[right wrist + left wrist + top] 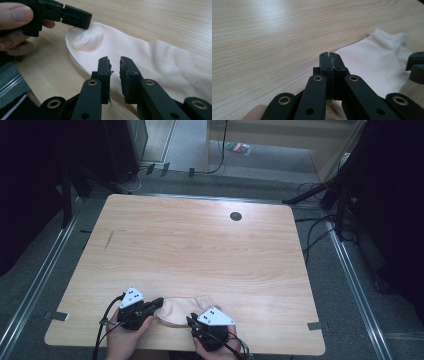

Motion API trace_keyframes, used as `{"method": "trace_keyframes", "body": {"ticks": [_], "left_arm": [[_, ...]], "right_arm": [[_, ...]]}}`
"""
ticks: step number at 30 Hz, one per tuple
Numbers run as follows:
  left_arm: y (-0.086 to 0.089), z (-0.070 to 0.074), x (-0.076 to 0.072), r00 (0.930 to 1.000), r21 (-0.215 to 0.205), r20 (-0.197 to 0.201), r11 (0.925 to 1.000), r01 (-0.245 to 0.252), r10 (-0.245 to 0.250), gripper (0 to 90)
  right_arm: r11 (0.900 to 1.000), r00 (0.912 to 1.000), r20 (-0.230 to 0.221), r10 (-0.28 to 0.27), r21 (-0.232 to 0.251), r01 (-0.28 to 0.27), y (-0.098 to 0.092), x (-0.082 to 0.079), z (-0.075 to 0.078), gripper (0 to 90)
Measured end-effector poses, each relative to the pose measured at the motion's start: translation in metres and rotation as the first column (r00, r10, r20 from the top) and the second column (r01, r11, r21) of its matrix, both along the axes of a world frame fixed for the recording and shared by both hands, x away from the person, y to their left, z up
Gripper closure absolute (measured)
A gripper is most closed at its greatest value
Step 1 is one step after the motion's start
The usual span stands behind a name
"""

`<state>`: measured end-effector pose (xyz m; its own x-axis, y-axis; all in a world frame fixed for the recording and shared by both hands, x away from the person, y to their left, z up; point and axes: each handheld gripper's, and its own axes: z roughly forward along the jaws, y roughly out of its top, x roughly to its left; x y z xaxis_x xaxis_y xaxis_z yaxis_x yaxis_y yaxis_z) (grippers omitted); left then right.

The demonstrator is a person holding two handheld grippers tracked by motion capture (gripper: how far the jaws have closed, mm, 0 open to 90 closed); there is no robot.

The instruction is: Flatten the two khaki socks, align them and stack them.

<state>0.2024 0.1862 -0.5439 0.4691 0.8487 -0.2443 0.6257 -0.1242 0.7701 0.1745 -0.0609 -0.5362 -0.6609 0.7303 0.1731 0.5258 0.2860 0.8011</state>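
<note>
A pale pink sock lies flat near the table's front edge, with its toe pointing left. My left gripper is shut on the toe's edge. In the right gripper view the fabric rises in a small mound under the left gripper. My right gripper hovers over the sock's near edge; its jaws stand a narrow gap apart with nothing between them. In the left gripper view the closed left gripper meets the sock, and the right gripper shows at the far right.
The wooden table has a small dark round hole at the back right. Its front edge runs just below both hands. Cables and dark stands lie on the grey floor around it.
</note>
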Motion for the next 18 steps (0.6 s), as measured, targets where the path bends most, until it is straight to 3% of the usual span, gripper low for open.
{"method": "trace_keyframes", "body": {"ticks": [6,9,11,13,15,18], "left_arm": [[-0.002,-0.004,-0.001,0.9999,0.042,0.007,0.9991,-0.01,0.01,89.5],[0.0,0.001,-0.006,0.9981,0.024,0.049,0.999,-0.038,0.036,73.2],[0.002,0.008,-0.011,0.9968,-0.007,0.077,0.9998,-0.021,0.021,77.8],[0.0,0.011,-0.013,0.997,-0.008,0.072,0.9995,0.029,-0.029,88.6],[-0.005,0.007,-0.013,0.997,0.025,0.044,0.9977,0.062,-0.064,90.0],[-0.009,0.0,-0.012,0.9979,0.052,0.018,0.9967,0.062,-0.063,90.0]], "right_arm": [[1.0,0.9999,-0.012,0.012,-0.012,-0.012,0.004,0.001,-0.003,78.5],[1.0,0.9999,-0.007,0.014,-0.004,-0.014,0.005,0.0,-0.003,78.5],[1.0,0.9999,0.0,0.012,0.012,-0.012,0.006,0.0,-0.001,79.5],[0.999,0.9998,-0.004,0.022,0.039,-0.022,0.008,0.0,0.001,81.2],[0.998,0.999,-0.009,0.043,0.045,-0.043,0.015,0.001,-0.001,83.0],[0.998,0.9983,-0.007,0.058,0.038,-0.058,0.023,0.002,-0.004,84.5]]}}
